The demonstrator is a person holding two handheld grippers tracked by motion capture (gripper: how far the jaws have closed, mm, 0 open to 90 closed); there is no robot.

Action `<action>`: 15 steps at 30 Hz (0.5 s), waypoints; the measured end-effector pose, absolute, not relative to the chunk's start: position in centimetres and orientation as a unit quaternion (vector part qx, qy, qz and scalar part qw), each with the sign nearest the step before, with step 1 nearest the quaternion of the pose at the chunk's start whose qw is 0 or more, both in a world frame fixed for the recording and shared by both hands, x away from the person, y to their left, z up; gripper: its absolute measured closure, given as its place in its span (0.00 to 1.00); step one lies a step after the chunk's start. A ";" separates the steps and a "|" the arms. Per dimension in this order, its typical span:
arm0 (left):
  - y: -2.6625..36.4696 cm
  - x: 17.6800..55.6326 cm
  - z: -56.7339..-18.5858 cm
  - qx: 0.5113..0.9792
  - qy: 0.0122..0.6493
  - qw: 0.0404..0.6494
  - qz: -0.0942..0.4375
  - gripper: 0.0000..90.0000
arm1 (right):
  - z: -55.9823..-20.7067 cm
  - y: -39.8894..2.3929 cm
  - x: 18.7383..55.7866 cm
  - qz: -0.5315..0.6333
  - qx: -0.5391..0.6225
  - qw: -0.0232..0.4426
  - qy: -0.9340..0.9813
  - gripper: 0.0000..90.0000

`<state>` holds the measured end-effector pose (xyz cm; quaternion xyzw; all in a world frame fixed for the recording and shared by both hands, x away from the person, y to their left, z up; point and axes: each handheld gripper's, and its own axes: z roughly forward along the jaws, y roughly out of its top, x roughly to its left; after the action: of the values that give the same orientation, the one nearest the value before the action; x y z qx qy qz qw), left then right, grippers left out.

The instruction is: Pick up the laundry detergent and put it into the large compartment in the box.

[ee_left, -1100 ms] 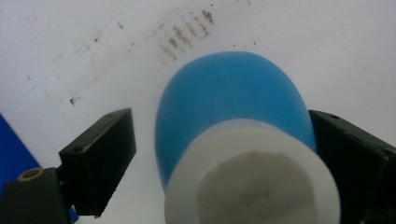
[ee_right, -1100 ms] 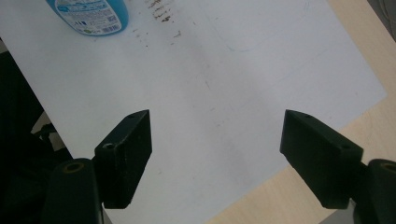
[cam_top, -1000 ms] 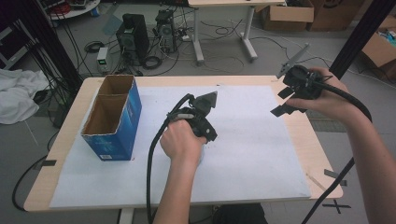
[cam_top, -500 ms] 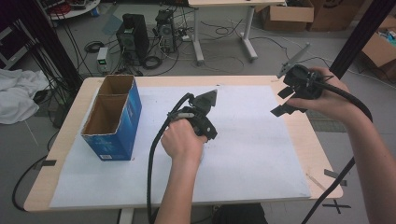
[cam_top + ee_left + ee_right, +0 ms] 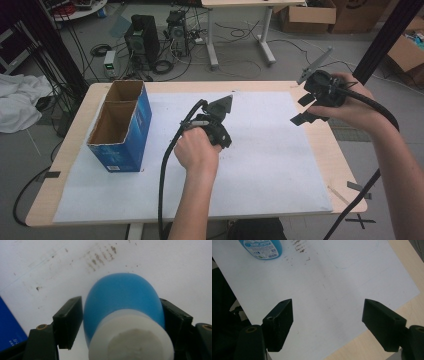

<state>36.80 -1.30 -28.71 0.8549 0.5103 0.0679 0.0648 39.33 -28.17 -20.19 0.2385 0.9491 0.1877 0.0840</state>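
A blue bottle (image 5: 122,295) with a white cap (image 5: 130,337) stands on the white sheet. My left gripper (image 5: 121,312) points down over it. Its jaws have just been closing, and both pads now press on the bottle's sides. In the high view the left gripper (image 5: 216,127) sits at the middle of the table, with the hand covering the bottle. My right gripper (image 5: 302,109) hangs in the air over the table's right edge, open and with nothing between its jaws. The right gripper view shows the bottle's labelled side (image 5: 260,248) at its top left.
An open blue cardboard box (image 5: 120,127) stands at the table's left side. A white sheet (image 5: 280,170) covers most of the wooden table (image 5: 345,170), and it has brown smudges (image 5: 100,258) near the bottle. Each gripper trails a black cable (image 5: 165,190).
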 end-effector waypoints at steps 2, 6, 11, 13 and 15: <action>-1.2 36.8 -28.7 0.855 0.511 0.065 0.064 0.34 | -20.1 -28.2 39.3 0.188 0.239 0.085 0.949 0.28; -1.2 36.8 -28.6 0.854 0.513 0.069 0.059 0.40 | -20.0 -28.1 39.3 0.188 0.237 0.085 0.949 0.28; -1.3 36.8 -28.6 0.851 0.519 0.065 0.056 0.41 | -20.1 -28.1 39.3 0.189 0.238 0.084 0.949 0.28; -1.3 36.9 -28.6 0.849 0.521 0.064 0.055 0.41 | -20.1 -28.1 39.3 0.188 0.238 0.085 0.949 0.28; -1.2 36.9 -28.6 0.850 0.519 0.062 0.055 0.41 | -20.0 -28.1 39.3 0.189 0.238 0.085 0.949 0.28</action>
<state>36.89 -1.22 -28.56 0.8505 0.5194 0.0549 0.0623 39.30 -28.07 -20.01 0.2379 0.9490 0.1886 0.0852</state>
